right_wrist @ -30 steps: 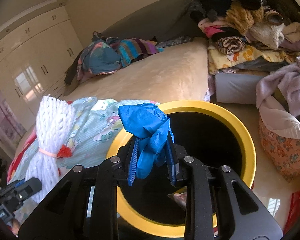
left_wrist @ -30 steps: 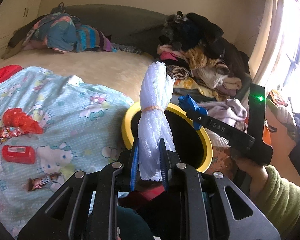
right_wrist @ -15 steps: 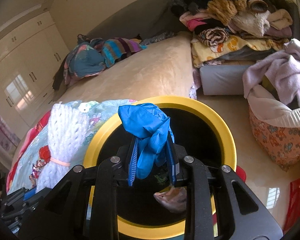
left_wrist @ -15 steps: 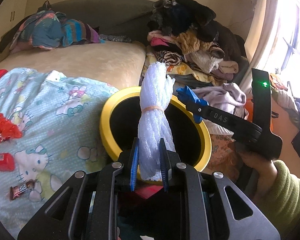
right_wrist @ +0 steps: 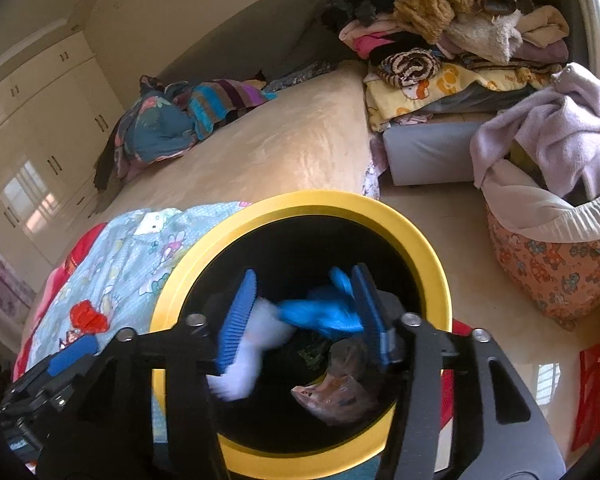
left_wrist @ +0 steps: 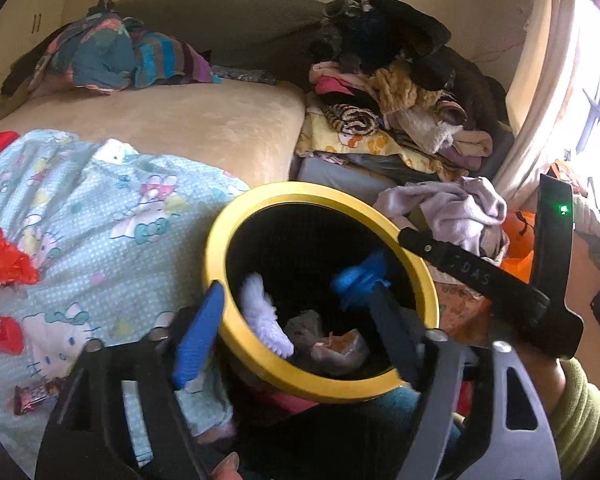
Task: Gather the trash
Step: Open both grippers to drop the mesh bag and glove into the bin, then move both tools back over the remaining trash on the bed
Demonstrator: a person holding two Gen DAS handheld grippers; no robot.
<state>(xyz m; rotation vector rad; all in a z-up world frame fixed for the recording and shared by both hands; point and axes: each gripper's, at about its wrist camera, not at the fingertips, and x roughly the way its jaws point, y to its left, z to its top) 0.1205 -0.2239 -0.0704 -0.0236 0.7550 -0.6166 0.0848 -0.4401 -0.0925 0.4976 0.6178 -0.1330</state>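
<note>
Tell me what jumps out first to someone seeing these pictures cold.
The yellow-rimmed black bin fills the middle of both views, with the white foam net and blue glove blurred inside its mouth. The left gripper and right gripper both stand open over it. To the left, red wrappers lie on the light blue cartoon-print blanket.

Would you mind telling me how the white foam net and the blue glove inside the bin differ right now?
The white foam net is pale and ribbed; the blue glove is bright and smooth. In the left wrist view the net sits by the near-left wall of the yellow-rimmed bin, the glove further right. Both look blurred, free of any claw.
</note>
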